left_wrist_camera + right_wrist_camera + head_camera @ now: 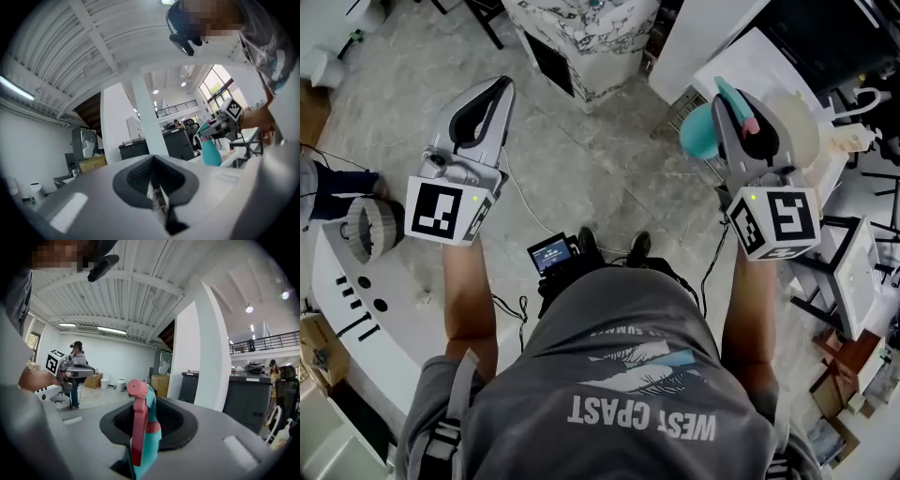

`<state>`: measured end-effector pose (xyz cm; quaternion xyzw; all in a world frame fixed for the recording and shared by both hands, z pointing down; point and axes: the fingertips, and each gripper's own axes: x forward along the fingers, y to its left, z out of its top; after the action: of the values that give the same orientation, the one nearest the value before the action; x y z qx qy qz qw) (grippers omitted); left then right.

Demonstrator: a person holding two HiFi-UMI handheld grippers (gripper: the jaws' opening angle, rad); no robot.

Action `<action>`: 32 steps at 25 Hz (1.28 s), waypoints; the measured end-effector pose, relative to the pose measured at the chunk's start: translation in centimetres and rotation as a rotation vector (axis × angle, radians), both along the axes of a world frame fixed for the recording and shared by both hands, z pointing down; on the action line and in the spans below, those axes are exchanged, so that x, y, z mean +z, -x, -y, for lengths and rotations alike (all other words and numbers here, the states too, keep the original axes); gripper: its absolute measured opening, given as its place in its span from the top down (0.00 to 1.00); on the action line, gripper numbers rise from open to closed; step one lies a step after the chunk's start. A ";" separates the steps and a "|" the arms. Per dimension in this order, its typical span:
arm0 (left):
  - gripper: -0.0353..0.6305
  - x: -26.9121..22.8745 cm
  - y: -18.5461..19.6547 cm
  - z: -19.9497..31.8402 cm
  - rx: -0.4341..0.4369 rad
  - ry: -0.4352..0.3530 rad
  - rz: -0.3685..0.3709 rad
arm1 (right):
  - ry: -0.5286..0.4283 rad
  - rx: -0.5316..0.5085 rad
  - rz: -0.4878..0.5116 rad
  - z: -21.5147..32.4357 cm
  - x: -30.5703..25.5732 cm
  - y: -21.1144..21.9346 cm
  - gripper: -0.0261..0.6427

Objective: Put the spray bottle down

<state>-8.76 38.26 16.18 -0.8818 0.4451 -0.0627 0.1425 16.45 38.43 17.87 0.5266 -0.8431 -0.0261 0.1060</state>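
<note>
A teal spray bottle (699, 131) with a pink trigger (137, 427) is held in the air by my right gripper (727, 96), which is shut on its neck. In the right gripper view the pink nozzle sticks up between the jaws and the teal body (152, 437) drops out of sight below. The left gripper view shows the bottle (210, 151) hanging upright under the right gripper (219, 124), beside a white table edge. My left gripper (500, 86) is held out level over the floor, jaws together with nothing in them.
A white table (741, 56) stands at the right, just past the bottle. A marbled block (581, 37) is ahead in the middle. A curved white counter (356, 281) with a round woven thing (370, 225) runs along the left. White folding frames (862, 272) stand far right.
</note>
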 end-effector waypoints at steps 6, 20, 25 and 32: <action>0.94 0.7 0.7 0.5 0.014 0.013 -0.004 | 0.004 0.011 -0.004 0.4 -0.3 0.9 0.82; 0.94 1.4 5.4 1.6 0.051 0.032 -0.032 | -0.019 0.058 0.033 1.9 -1.2 4.7 0.82; 0.94 2.0 6.1 2.2 0.047 0.040 -0.058 | -0.024 0.061 0.015 2.8 -1.4 5.1 0.82; 0.94 3.1 3.5 4.4 0.035 0.066 -0.026 | -0.018 0.043 0.047 6.0 -0.8 2.7 0.82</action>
<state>-12.24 33.91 19.29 -0.8945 0.4291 -0.0632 0.1085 13.80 32.40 17.12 0.5462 -0.8335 -0.0190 0.0818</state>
